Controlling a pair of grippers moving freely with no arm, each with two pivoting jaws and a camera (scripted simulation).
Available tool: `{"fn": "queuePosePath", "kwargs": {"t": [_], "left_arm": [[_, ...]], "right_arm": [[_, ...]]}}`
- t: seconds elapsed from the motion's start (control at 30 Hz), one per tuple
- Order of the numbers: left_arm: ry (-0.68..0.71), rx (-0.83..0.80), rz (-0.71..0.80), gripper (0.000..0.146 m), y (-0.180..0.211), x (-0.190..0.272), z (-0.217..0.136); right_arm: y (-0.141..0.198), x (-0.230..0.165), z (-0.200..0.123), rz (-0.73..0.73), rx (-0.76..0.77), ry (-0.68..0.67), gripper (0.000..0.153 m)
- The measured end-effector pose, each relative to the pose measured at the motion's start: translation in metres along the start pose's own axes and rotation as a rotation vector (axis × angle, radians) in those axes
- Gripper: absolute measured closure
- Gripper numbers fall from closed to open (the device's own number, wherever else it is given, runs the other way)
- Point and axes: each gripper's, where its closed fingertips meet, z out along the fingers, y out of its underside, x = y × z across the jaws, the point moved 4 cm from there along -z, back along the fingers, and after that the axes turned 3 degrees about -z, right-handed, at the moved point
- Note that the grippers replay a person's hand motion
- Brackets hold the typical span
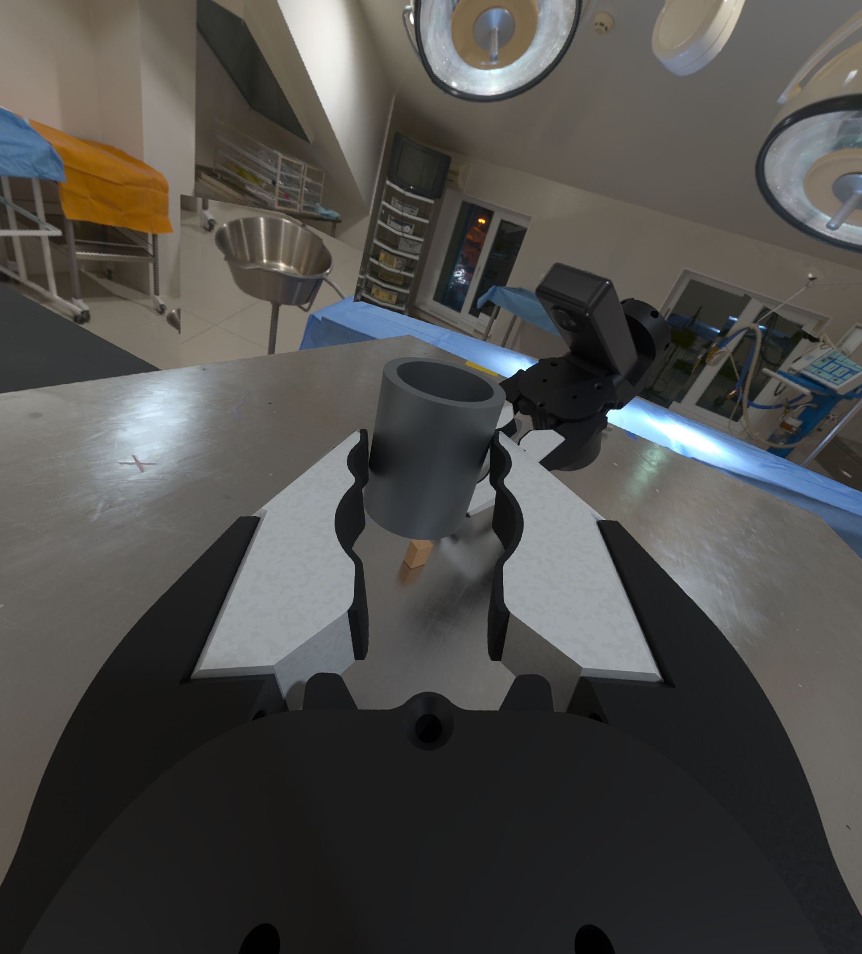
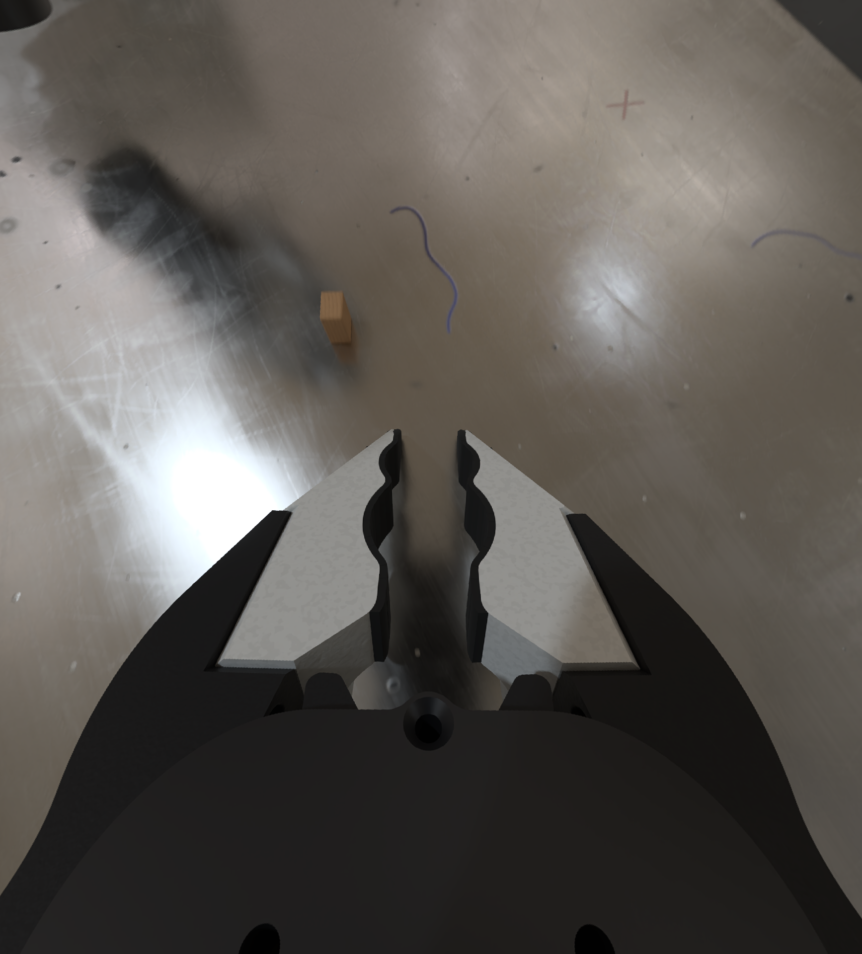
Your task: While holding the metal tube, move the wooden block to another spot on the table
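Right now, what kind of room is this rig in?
Most likely an operating theatre. Round surgical lights hang overhead, a stainless basin on a stand sits behind the steel table, and trolleys draped in blue and orange line the wall. A rack of equipment fits too.

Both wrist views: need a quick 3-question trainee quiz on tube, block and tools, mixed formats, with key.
1. True or false: the left tool is shut on the metal tube and holds it lifted above the table.
2. Multiple choice: in the right wrist view, the wooden block lies A) between the right tool's fingers, B) on the table ahead of the right tool and slightly left, C) inside the tube.
3. Fill in: the right tool's jaws are ____ and hold nothing.

Key: 1 true; 2 B; 3 open.
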Motion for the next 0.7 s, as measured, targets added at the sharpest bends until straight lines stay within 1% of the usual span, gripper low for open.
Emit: {"fn": "queuePosePath", "kwargs": {"t": [0.17,0.4,0.5,0.53,0.6,0.63,0.7], "left_arm": [[0.003,-0.005,0.001,0.099,0.001,0.0,0.0],[0.005,-0.01,-0.002,0.099,0.001,0.0,0.001],[0.003,-0.007,-0.008,0.099,0.001,0.0,0.001],[0.004,-0.008,-0.011,0.099,0.001,0.0,0.001],[0.007,-0.011,-0.014,0.099,0.001,0.0,0.001],[0.008,-0.013,-0.015,0.099,0.001,0.0,0.001],[0.007,-0.015,-0.017,0.099,0.001,0.0,0.001]], "right_arm": [[0.021,0.002,-0.023,0.022,0.005,-0.108,0.131],[0.028,0.006,-0.029,0.011,0.005,-0.086,0.131],[0.027,0.006,-0.03,0.012,0.009,-0.085,0.123],[0.026,0.006,-0.03,0.01,0.014,-0.082,0.116],[0.014,0.0,-0.032,0.001,0.073,-0.084,0.1],[0.0,-0.008,-0.033,-0.009,0.155,-0.114,0.098],[-0.031,-0.026,-0.028,-0.037,0.329,-0.194,0.101]]}}
